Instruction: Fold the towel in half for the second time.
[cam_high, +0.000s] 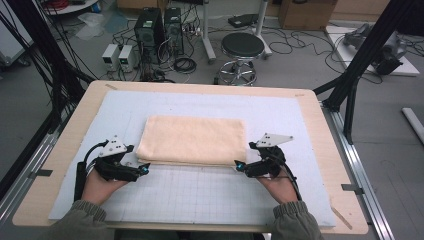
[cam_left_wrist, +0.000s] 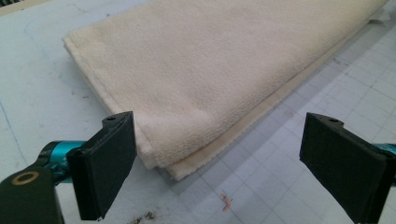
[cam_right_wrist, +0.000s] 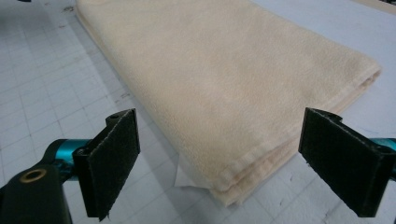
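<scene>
Towel: a cream-coloured terry towel (cam_high: 192, 140), folded into a flat rectangle of several layers, lies at the centre of the table, its long edges running from 9 o'clock to 3 o'clock in the high view.
Surface: the towel rests on a pale blue gridded mat (cam_high: 200, 195) that covers most of a light wooden table (cam_high: 60, 165).
Left gripper: the black two-jaw left gripper (cam_high: 144, 169) sits at about 8 o'clock of the towel, just beside its near left corner, pointing toward 3 o'clock.
Left jaws: they stand wide apart with nothing clamped; in the left gripper view the towel's near corner (cam_left_wrist: 168, 163) lies ahead of them, nearer the left jaw, and the pads do not press on it.
Right gripper: the black two-jaw right gripper (cam_high: 239, 165) sits at about 4 o'clock of the towel, just beside its near right corner, pointing toward 9 o'clock.
Right jaws: wide apart, gripping nothing; in the right gripper view the layered corner (cam_right_wrist: 229, 191) lies ahead between them, untouched.
Paper tab: a small white slip (cam_right_wrist: 187, 179) peeks out from under that corner.
Hands: both rest low on the mat at 6 o'clock of the towel.
</scene>
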